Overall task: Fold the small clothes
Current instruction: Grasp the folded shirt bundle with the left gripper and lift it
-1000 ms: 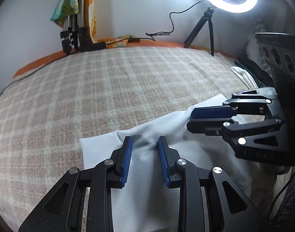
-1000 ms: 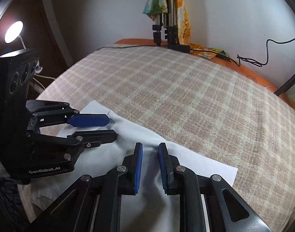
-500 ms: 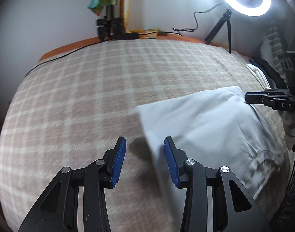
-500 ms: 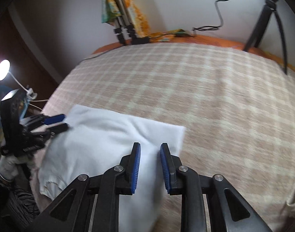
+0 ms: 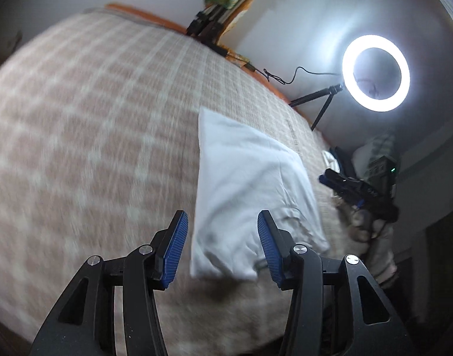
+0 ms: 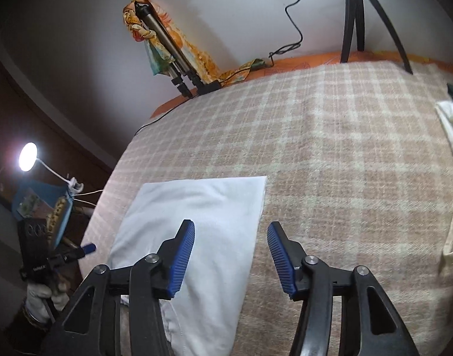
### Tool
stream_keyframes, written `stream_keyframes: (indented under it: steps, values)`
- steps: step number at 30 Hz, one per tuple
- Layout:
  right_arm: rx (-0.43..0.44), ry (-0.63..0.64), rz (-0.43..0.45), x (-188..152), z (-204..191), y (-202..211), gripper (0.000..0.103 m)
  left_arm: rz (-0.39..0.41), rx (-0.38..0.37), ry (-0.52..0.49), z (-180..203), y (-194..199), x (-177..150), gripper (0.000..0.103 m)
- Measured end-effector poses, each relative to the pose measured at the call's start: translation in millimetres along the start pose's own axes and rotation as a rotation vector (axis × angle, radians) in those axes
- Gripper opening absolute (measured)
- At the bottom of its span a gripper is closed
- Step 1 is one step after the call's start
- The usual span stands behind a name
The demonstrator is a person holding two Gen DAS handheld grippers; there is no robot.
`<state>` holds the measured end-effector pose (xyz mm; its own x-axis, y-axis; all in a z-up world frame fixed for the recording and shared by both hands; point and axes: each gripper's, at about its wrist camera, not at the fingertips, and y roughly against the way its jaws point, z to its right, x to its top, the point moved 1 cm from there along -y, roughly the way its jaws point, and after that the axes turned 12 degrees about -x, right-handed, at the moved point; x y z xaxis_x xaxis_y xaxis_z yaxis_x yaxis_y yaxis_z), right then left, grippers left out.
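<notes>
The left tool (image 5: 219, 238) has its blue pads spread and opening further, with nothing pinched: the near end of the white garment (image 5: 247, 184) shows in the gap, lying on the bed below. The right tool (image 6: 230, 250) is likewise parted and opening wider, empty, its left pad over the garment (image 6: 202, 222) and its right pad over bare blanket. In the right wrist view the left tool (image 6: 78, 252) sits off the bed's left edge, held by a gloved hand (image 6: 41, 299). The garment lies as a flat folded rectangle near the front edge of the bed, on a beige checked blanket (image 6: 345, 163), its far edge crisp and its near end rumpled, with a seam showing. Next comes probably another fold, so each tool would do well to take a corner of the same short end, pinching all layers, lift only a little, and lay it edge to edge before letting go; the rumpled near end should be smoothed first. White lettering on the left tool's body is too small to read. A ring light (image 5: 376, 72) on a tripod stands at the bed's far edge.
</notes>
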<state>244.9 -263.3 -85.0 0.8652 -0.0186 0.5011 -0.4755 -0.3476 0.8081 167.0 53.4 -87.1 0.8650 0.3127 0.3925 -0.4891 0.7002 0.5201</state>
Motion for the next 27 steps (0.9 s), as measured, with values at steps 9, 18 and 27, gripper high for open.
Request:
stream_keyframes:
  steps: [9, 18, 27]
  values:
    - [0.109, -0.151, -0.059, -2.4, 20.6, -20.1, 0.058, 0.019, -0.124, 0.3, -29.3, -6.8, -42.6, 0.048]
    - [0.176, -0.237, -0.094, -4.3, 33.3, -43.6, 0.055, 0.085, -0.168, 0.31, -23.1, -21.5, -44.1, 0.048]
    - [0.243, -0.23, -0.103, 8.9, 30.1, -61.7, 0.04, 0.113, -0.172, 0.28, -7.5, -49.9, -31.5, 0.048]
